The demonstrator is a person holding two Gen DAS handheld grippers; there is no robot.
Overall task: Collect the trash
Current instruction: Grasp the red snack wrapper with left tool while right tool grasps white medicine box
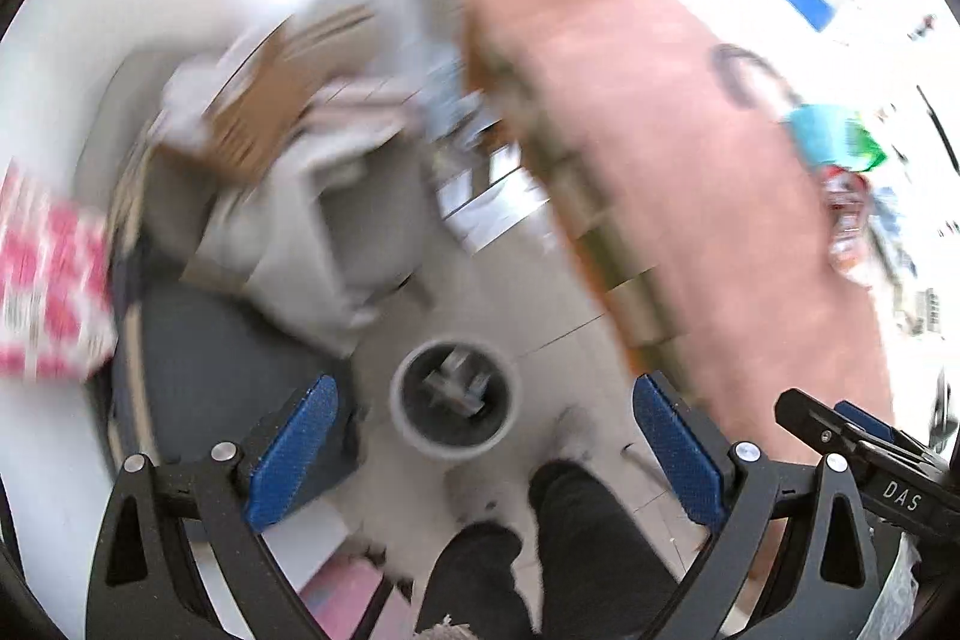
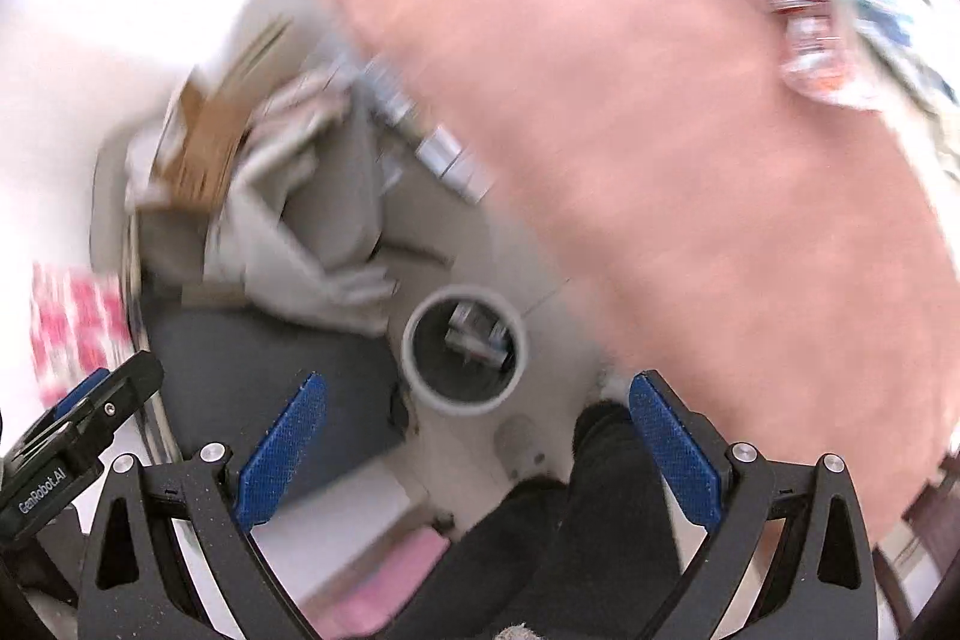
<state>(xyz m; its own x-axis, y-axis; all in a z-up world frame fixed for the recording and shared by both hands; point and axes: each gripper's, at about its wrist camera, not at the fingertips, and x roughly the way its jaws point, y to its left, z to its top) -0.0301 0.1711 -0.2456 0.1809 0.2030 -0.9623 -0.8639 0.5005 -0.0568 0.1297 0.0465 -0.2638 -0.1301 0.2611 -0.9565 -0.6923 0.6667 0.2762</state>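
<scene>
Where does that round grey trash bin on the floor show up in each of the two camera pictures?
Left wrist view: the trash bin sits low in the middle, between the open jaws.
Right wrist view: the trash bin sits just below the middle, slightly above the open jaws.
Shared landmark: the pink table to its right.

Open floor over the bin, clutter to the left, table to the right

Both views motion-blurred. Grey round bin (image 1: pixel 454 400) (image 2: pixel 466 350) stands on pale floor (image 1: pixel 564 298) w/ its mouth open upward, some scrap already inside; nothing above the rim. Left gripper (image 1: pixel 480 454) & right gripper (image 2: pixel 477 451) both spread wide, nothing btwn the pads. Left of bin: dark mat (image 1: pixel 204 364) & a pile of cardboard boxes (image 1: pixel 270 100) just beside it. Right: pink tabletop (image 1: pixel 690 172) (image 2: pixel 690 160) edge overhangs near bin. Person's dark legs (image 1: pixel 570 538) close below bin.
</scene>
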